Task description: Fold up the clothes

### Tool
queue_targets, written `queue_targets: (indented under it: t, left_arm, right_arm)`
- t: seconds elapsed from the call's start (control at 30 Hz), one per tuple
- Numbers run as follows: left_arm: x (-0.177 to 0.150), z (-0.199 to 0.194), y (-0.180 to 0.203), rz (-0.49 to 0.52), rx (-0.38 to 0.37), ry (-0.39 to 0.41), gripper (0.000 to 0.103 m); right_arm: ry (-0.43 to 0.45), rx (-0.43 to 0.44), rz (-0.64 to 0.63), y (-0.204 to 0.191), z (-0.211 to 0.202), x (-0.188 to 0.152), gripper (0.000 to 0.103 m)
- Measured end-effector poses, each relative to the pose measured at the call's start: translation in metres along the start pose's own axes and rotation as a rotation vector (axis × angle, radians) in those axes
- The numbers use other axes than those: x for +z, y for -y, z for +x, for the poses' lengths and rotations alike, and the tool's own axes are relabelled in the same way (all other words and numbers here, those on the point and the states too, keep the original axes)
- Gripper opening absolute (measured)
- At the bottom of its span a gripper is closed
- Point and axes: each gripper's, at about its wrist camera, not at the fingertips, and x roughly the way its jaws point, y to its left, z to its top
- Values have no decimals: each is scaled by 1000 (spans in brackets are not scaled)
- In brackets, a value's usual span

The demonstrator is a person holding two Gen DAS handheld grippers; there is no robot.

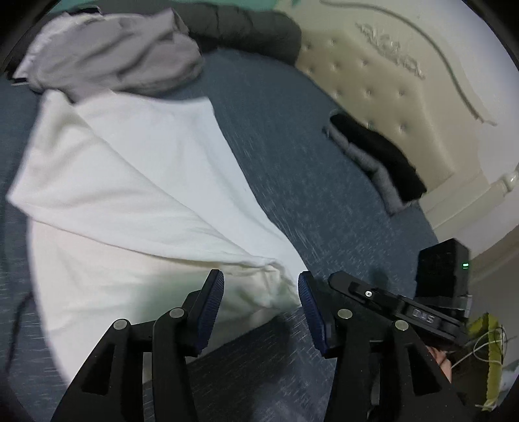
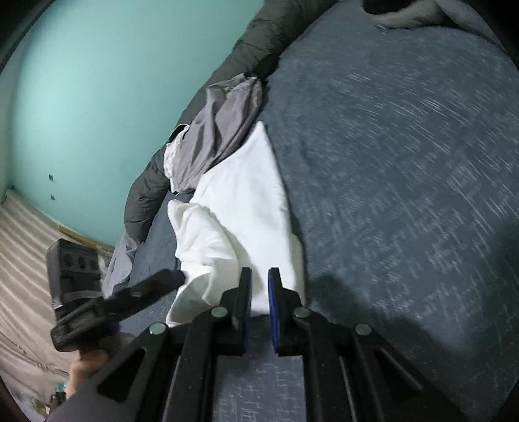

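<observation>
A white garment lies spread on the blue bed cover; it also shows in the right wrist view. My left gripper is open, its blue pads on either side of the garment's near corner without clamping it. My right gripper is nearly shut with a narrow gap, and the white garment's near edge lies between its pads. The right gripper shows in the left wrist view, close to the right. The left gripper shows in the right wrist view, at the garment's left edge.
A crumpled grey garment lies beyond the white one, also in the right wrist view. A dark quilt roll runs along the bed's far side. Folded black and grey clothes sit by the cream tufted headboard. A teal wall stands beyond.
</observation>
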Motion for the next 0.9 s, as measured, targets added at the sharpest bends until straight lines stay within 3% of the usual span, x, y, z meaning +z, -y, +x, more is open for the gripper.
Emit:
queue_targets:
  t: [0.03, 0.07, 0.1, 0.33, 0.6, 0.63, 0.67, 0.73, 0.9]
  left_arm:
    - [-2, -11, -7, -2, 11, 14, 52]
    - [-4, -20, -14, -5, 27, 22, 52]
    - [-8, -27, -23, -10, 48, 26, 52]
    - [-47, -51, -82, -56, 143, 26, 52]
    - [-61, -46, -99, -81, 95, 47, 52]
    - [-62, -46, -101, -88, 83, 54, 52]
    - [-63, -47, -103, -92, 73, 59, 52]
    - [-65, -48, -106, -93, 62, 66, 52]
    - [-73, -49, -113, -99, 53, 64, 52]
  right_arm:
    - [-2, 1, -13, -4, 2, 0, 19]
    - [-6, 2, -26, -8, 6, 0, 36]
    - [-11, 3, -37, -12, 9, 0, 42]
    - [-52, -17, -104, -33, 32, -3, 43]
    - [-113, -104, -165, -41, 60, -6, 43]
    - [-120, -118, -168, -41, 62, -6, 40]
    - [-126, -132, -173, -40, 65, -6, 25]
    - [-134, -156, -194, -42, 69, -5, 8]
    - [-129, -152, -211, -50, 58, 6, 4]
